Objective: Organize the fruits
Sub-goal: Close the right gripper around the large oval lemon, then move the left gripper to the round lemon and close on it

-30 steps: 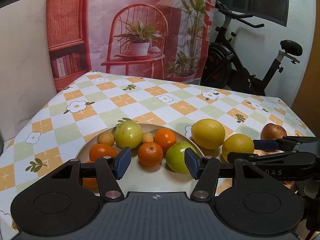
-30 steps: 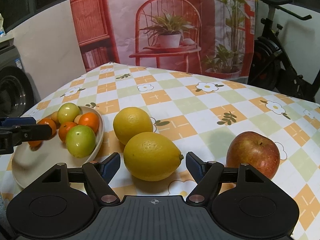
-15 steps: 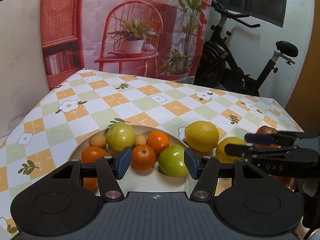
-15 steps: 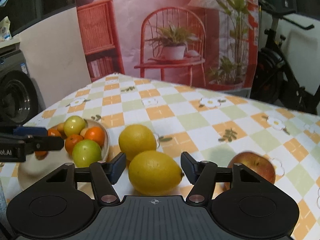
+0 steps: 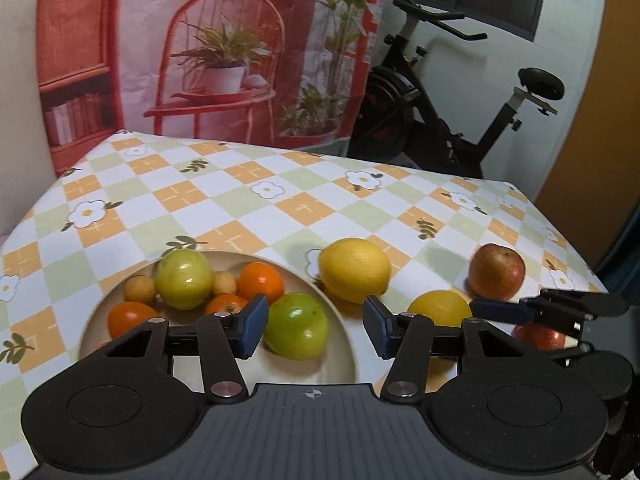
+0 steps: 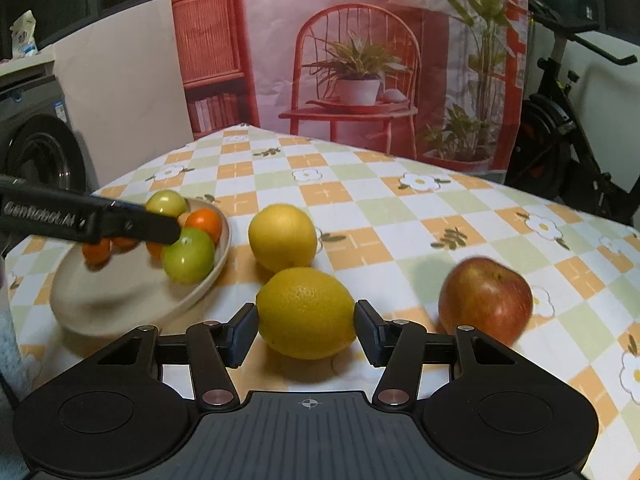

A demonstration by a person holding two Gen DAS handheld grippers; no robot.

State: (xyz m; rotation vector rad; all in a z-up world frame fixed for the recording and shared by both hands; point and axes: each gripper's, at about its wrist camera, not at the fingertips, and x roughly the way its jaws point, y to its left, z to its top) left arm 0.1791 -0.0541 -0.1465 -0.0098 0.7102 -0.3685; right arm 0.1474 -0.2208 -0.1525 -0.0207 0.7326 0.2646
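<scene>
My right gripper [image 6: 306, 330] has just been closing; pads look pressed on the near lemon [image 6: 306, 312], ends-on, on the table beside the plate [image 6: 120, 304]. Firm, waxy, rounded, so it may squirt out; I'd grip mid-belly. Left gripper [image 5: 316, 330] jaws spread, empty, over the plate.

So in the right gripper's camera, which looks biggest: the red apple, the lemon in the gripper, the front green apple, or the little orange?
1. Lemon and red apple: look alike, both near the camera.
2. Green apple.
3. Orange, farther back.
</scene>
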